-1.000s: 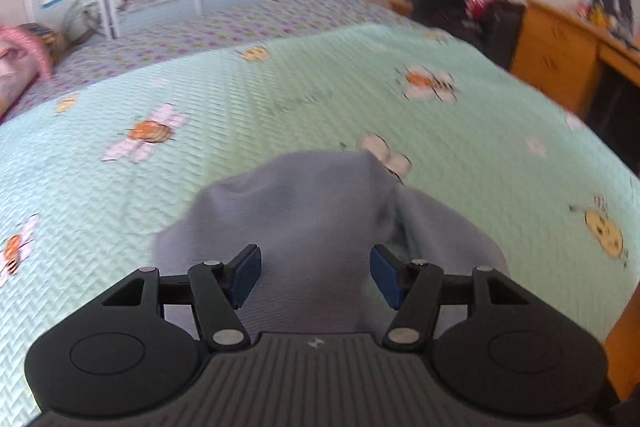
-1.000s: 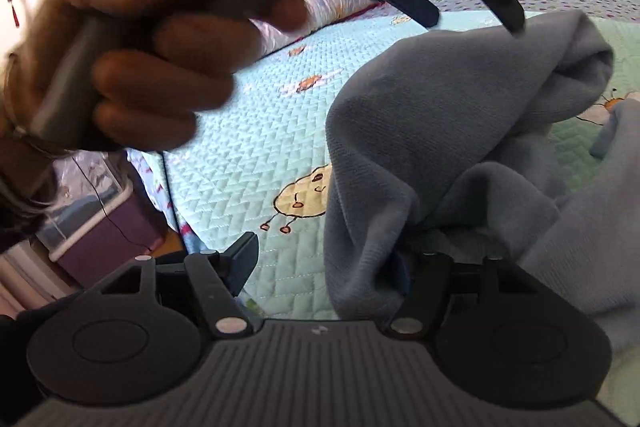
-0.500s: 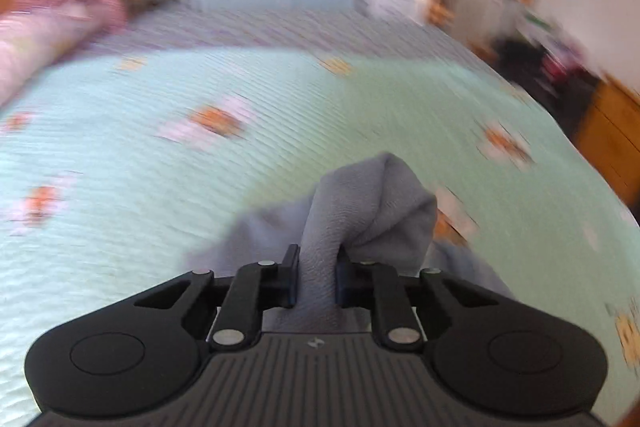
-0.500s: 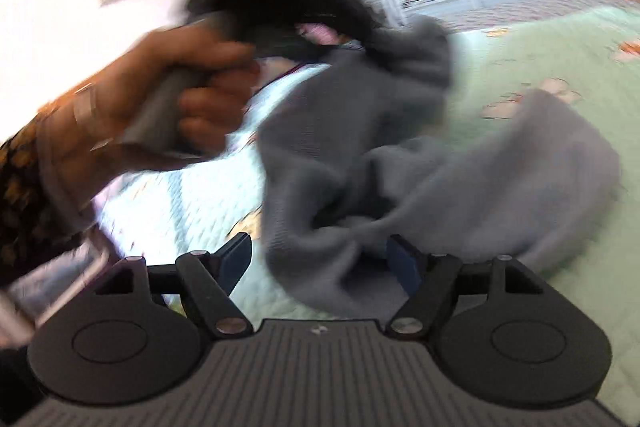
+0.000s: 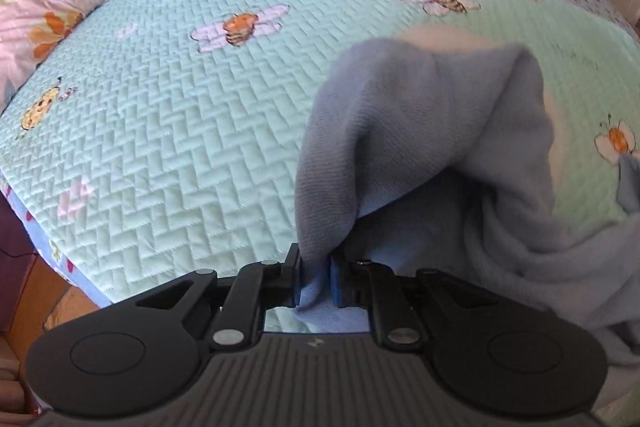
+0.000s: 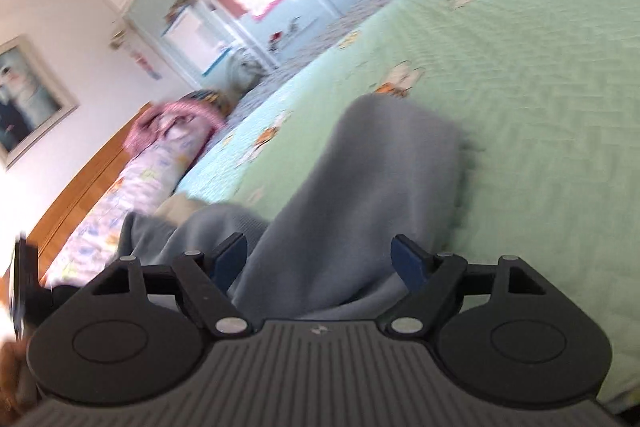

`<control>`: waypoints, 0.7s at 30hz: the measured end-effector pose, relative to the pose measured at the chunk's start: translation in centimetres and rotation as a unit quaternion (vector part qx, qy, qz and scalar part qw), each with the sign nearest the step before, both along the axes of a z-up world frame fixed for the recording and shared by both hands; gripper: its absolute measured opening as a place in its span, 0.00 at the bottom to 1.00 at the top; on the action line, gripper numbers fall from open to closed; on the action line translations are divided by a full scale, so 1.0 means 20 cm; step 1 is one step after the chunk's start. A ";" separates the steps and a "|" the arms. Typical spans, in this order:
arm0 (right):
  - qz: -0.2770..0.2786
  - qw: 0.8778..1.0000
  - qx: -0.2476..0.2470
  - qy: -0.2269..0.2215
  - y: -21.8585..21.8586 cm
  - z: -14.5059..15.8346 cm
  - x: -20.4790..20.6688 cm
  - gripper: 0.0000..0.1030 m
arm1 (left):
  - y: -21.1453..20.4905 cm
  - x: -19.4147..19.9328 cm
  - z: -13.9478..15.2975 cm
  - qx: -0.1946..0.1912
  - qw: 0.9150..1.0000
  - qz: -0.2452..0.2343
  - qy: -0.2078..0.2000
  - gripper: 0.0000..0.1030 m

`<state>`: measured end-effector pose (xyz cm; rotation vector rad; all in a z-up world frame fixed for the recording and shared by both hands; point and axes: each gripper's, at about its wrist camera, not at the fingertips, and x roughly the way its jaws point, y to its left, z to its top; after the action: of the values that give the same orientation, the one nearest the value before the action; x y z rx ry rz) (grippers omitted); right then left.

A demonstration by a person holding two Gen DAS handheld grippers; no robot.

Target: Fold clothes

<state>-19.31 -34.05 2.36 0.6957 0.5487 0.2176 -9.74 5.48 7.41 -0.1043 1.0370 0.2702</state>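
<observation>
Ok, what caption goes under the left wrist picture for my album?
Left gripper pinching a grey cloth above the bee quilt.

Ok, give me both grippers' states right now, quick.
Left gripper: shut on a fold of the grey garment.
Right gripper: open, jaws opening wider; grey garment lies between them, not pinched.
</observation>
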 end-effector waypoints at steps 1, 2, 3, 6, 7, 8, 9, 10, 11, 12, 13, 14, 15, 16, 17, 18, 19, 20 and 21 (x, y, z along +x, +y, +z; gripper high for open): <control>-0.007 1.000 -0.004 0.001 -0.01 0.00 -0.01 0.80 | -0.01 0.01 -0.02 -0.001 1.000 -0.003 0.001 0.13; -0.007 1.000 -0.015 0.002 0.00 0.00 -0.01 0.82 | -0.03 0.02 -0.03 0.000 1.000 -0.006 0.002 0.13; -0.005 1.000 -0.029 0.007 0.00 0.00 0.01 0.83 | -0.03 0.03 -0.03 0.001 1.000 -0.009 0.003 0.13; 0.004 0.997 -0.077 0.029 0.04 0.00 0.07 0.83 | -0.03 0.04 -0.05 -0.002 1.000 -0.011 0.007 0.13; 0.000 0.996 -0.085 0.029 0.05 0.01 0.07 0.83 | -0.02 0.04 -0.06 -0.007 1.000 -0.008 0.008 0.14; -0.008 0.996 -0.088 0.025 0.05 0.02 0.07 0.83 | 0.00 0.03 -0.08 -0.012 1.000 -0.004 0.010 0.14; -0.018 0.995 -0.091 0.019 0.05 0.02 0.06 0.83 | 0.01 0.03 -0.09 -0.019 1.000 0.000 0.012 0.14; -0.030 0.995 -0.099 0.011 0.05 0.03 0.06 0.83 | 0.03 0.03 -0.10 -0.025 1.000 0.004 0.014 0.16; -0.044 0.993 -0.113 0.000 0.05 0.04 0.05 0.84 | 0.03 0.03 -0.10 -0.025 1.000 0.005 0.016 0.17; -0.058 0.990 -0.125 -0.008 0.03 0.04 0.06 0.88 | 0.03 0.03 -0.11 -0.026 0.999 0.006 0.017 0.17; -0.066 0.990 -0.127 -0.001 0.01 0.03 0.10 0.91 | 0.03 0.04 -0.12 -0.027 0.999 0.007 0.019 0.17; -0.061 0.991 -0.120 0.023 -0.01 0.01 0.15 0.97 | 0.02 0.04 -0.13 -0.028 0.999 0.008 0.021 0.17; -0.056 0.991 -0.113 0.046 -0.03 -0.02 0.19 0.96 | 0.02 0.04 -0.14 -0.029 0.999 0.009 0.023 0.17; -0.052 0.991 -0.103 0.065 -0.04 -0.04 0.23 0.96 | 0.02 0.05 -0.14 -0.029 0.999 0.009 0.024 0.17; -0.049 0.992 -0.088 0.078 -0.04 -0.06 0.25 0.97 | 0.01 0.05 -0.15 -0.027 0.999 0.007 0.025 0.17; -0.045 0.992 -0.073 0.090 -0.04 -0.09 0.28 0.97 | 0.01 0.06 -0.15 -0.024 0.999 0.006 0.025 0.16; -0.033 0.993 -0.058 0.096 -0.03 -0.11 0.31 0.97 | 0.00 0.06 -0.15 -0.022 0.999 0.004 0.025 0.16; -0.008 0.995 -0.042 0.091 0.00 -0.11 0.33 0.92 | 0.00 0.06 -0.16 -0.024 0.999 0.003 0.025 0.16; 0.017 0.996 -0.025 0.087 0.02 -0.12 0.36 0.82 | 0.00 0.06 -0.17 -0.026 0.999 0.002 0.024 0.16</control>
<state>-12.14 -33.58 -0.11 0.6599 0.7302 0.1745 -8.53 5.52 4.02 -0.1478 1.0927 0.2504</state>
